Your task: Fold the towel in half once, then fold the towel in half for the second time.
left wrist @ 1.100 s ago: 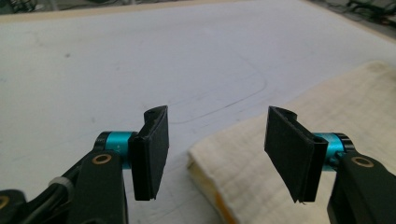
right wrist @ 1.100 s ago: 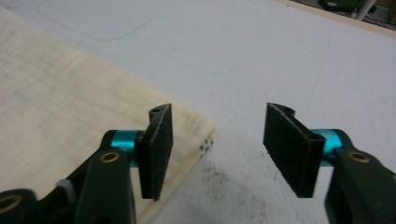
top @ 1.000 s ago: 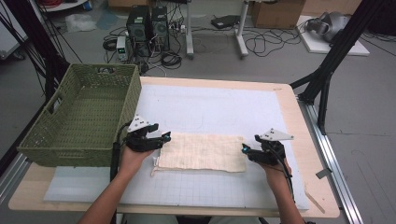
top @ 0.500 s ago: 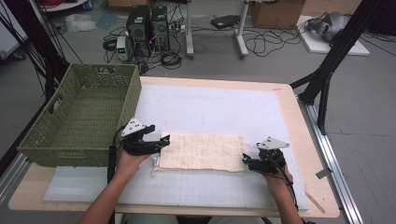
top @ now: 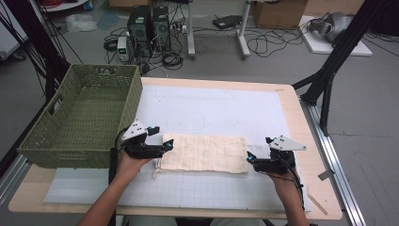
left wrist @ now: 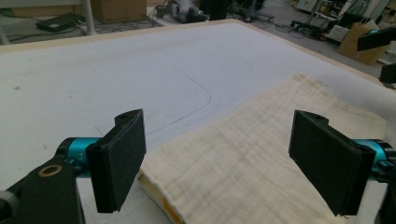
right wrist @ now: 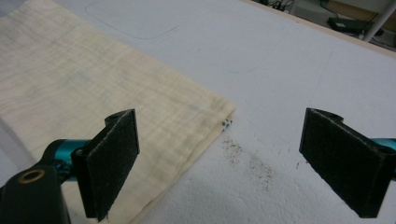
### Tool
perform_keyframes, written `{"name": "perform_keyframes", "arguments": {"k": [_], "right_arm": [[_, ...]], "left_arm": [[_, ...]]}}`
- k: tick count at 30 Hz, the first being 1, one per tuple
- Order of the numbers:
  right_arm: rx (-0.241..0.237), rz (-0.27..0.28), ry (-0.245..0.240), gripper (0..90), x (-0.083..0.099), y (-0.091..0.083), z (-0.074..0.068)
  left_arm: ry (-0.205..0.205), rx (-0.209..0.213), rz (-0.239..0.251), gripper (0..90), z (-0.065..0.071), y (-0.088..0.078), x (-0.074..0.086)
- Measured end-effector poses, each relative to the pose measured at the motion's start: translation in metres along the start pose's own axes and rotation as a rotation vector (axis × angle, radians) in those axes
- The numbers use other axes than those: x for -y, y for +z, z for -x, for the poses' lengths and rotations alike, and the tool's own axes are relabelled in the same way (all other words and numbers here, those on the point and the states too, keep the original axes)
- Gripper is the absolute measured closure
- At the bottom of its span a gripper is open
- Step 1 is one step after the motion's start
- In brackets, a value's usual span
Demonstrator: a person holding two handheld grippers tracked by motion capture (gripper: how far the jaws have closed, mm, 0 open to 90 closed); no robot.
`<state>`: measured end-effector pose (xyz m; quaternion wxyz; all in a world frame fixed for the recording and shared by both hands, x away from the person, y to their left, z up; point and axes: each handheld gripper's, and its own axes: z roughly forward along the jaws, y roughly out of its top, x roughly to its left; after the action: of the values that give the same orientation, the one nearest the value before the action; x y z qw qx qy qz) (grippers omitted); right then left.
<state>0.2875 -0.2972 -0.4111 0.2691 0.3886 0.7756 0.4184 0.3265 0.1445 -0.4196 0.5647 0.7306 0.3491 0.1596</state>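
A cream folded cloth [top: 203,153], faintly checked and layered at its edges, lies flat at the worktop's [top: 287,101] 6 o'clock side. The left gripper [top: 165,145] at its 9 o'clock end and the right gripper [top: 250,159] at its 3 o'clock end have just been opening; both stand wide, gripping nothing.

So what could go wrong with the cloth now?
Both grippers, left and right, have just been opening, and the folded cloth lies free on the mat.

1. Its left end shows loose layers at the fold, so a grab there might catch only the top layer and unfold it.
2. The basket stands close beside the left gripper; a lift toward it might bump the wall.
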Motion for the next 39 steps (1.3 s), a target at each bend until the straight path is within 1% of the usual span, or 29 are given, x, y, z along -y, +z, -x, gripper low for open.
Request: {"name": "perform_keyframes", "arguments": {"k": [2, 5, 8, 10, 14, 16, 21, 23, 29, 31, 35, 37, 38, 39], "right_arm": [[0.001, -0.002, -0.007, 11.2, -0.0008, 0.0003, 0.0013], [0.001, 0.004, 0.001, 11.2, -0.0005, -0.0002, 0.0024], [-0.004, 0.008, 0.01, 11.2, -0.0001, -0.0015, 0.0034], [-0.002, 0.009, 0.004, 11.2, 0.0005, -0.0021, 0.0045], [-0.003, 0.007, 0.017, 11.2, 0.0014, -0.0027, 0.0063], [-0.003, 0.005, 0.022, 11.2, 0.0018, -0.0024, 0.0075], [-0.005, 0.017, 0.027, 11.2, 0.0006, -0.0033, 0.0063], [-0.004, 0.013, 0.029, 11.2, 0.0004, -0.0033, 0.0058], [-0.008, 0.013, 0.024, 11.2, 0.0006, -0.002, 0.0057], [-0.011, 0.006, 0.023, 11.2, 0.0007, -0.0017, 0.0056], [-0.014, 0.001, 0.023, 11.2, 0.0015, -0.0015, 0.0057], [-0.019, 0.0, 0.024, 11.2, 0.0019, -0.0013, 0.0059], [-0.021, 0.0, 0.023, 11.2, 0.002, -0.0008, 0.0061], [-0.023, 0.0, 0.025, 11.2, 0.0021, -0.0003, 0.006]], "left_arm": [[-0.001, 0.001, -0.001, 19.4, 0.0002, -0.0003, -0.0003], [-0.001, 0.003, -0.007, 19.4, 0.0004, -0.0001, 0.0], [-0.004, 0.006, -0.002, 19.5, 0.0006, 0.0008, 0.0006], [-0.005, 0.004, -0.001, 19.5, 0.0008, 0.0011, 0.0007], [-0.011, 0.002, 0.002, 19.5, -0.0005, 0.0018, 0.0008], [-0.015, 0.007, -0.003, 19.5, -0.0005, 0.0021, 0.001], [-0.016, 0.011, 0.008, 19.5, 0.0002, 0.0018, 0.0001], [-0.02, 0.011, 0.003, 19.5, -0.0002, 0.0021, 0.0004], [-0.015, 0.009, -0.015, 19.9, 0.0007, 0.003, 0.0009], [-0.022, 0.008, -0.021, 20.3, 0.0005, 0.0039, 0.0011], [-0.021, -0.003, -0.036, 20.5, 0.0006, 0.006, 0.0013], [-0.024, -0.014, -0.043, 21.3, -0.0017, 0.0075, 0.0006], [-0.024, -0.019, -0.056, 21.9, -0.0029, 0.0087, -0.0005], [-0.018, -0.025, -0.061, 22.8, -0.004, 0.0095, -0.0019]]}}
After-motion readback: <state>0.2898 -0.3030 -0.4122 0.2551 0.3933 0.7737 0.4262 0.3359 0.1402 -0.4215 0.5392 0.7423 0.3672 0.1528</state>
